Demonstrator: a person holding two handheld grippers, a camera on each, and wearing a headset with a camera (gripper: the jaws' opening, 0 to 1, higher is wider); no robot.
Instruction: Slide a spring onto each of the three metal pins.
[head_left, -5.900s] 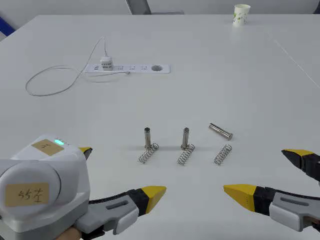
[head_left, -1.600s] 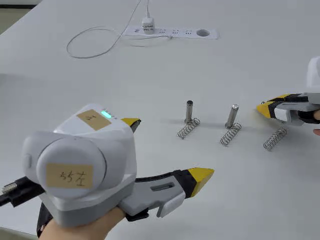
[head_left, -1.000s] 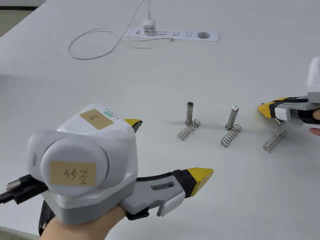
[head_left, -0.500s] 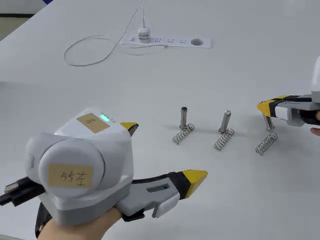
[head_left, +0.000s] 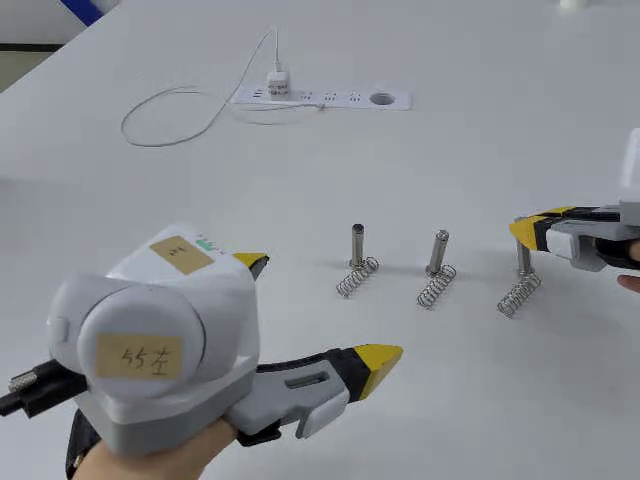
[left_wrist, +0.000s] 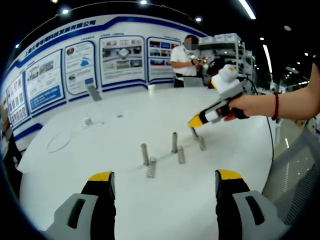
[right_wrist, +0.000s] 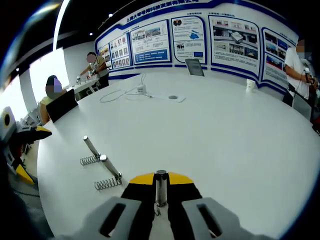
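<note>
1. Head view first: the right pin (head_left: 523, 259) stands upright on the white table (head_left: 450, 150). Its top is pinched between the closed jaws of the right gripper (head_left: 530, 232), which reaches in from the right edge.
2. The right spring (head_left: 518, 294) lies flat on the table just beside that pin's foot. It's not on the pin.
3. To the left, the middle pin (head_left: 438, 252) and the left pin (head_left: 357, 243) stand upright on their own. The middle spring (head_left: 436, 285) and the left spring (head_left: 357, 277) each lie on the table against the base of their pin, so both of those pins are bare too.
4. Right gripper view: the clamped pin sits dead centre between the yellow-tipped jaws, with the other two pins and their springs off to the left.
5. The left gripper (head_left: 314, 311) hangs at the near left with its jaws spread wide and nothing in them, well apart from the pins. In the left gripper view, the row of pins shows farther off between its jaws.
6. Way out back, a power strip (head_left: 320, 98) with a plug in it and a looping white cable (head_left: 170, 110) lie on the table.
</note>
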